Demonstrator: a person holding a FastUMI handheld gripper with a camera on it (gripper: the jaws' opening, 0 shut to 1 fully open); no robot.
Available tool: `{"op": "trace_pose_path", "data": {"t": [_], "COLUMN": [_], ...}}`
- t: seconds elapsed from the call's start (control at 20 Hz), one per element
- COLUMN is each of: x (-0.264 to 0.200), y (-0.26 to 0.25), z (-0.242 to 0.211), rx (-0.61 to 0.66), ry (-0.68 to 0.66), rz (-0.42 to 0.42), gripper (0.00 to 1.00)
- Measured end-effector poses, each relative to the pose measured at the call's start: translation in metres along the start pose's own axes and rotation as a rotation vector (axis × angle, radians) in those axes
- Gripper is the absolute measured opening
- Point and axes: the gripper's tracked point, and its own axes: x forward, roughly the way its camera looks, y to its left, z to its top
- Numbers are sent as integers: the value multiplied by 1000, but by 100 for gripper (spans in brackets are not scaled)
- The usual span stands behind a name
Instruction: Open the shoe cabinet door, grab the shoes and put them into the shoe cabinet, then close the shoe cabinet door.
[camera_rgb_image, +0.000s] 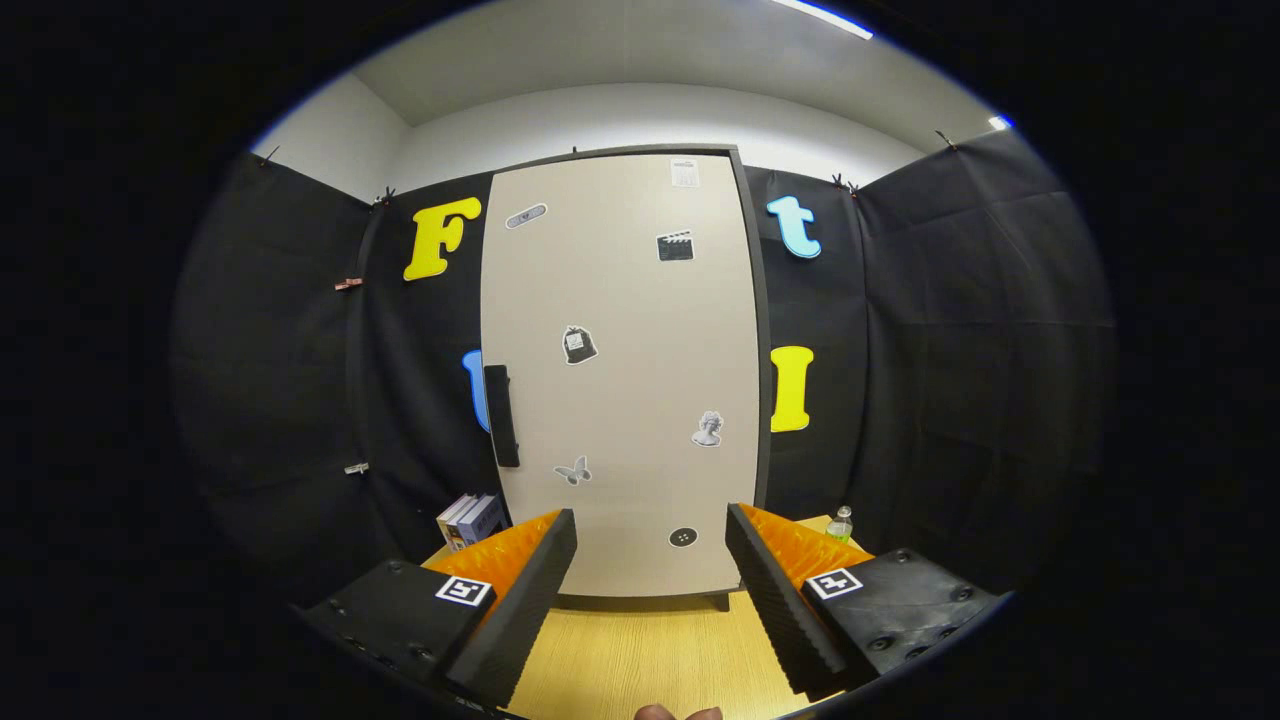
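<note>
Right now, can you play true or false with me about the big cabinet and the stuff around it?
1. The shoe cabinet door is shut. True.
2. The gripper has its fingers closed on the handle. False: the fingers are spread apart, holding nothing, with the cabinet beyond them.
3. Stickers dot the door, one a butterfly sticker. True.
4. Books stand right of the cabinet. False: they are on its handle side, and a bottle is on the other side.

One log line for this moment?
stage: before opening | door: closed | handle: untouched | gripper: open, facing door, holding nothing
</note>
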Motion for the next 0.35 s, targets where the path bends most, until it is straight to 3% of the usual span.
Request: {"op": "trace_pose_path", "data": {"t": [0.35], "x": [0], "y": [-1], "z": [0], "rx": [-1], "ry": [-8], "rz": [1], "gripper": [98]}}
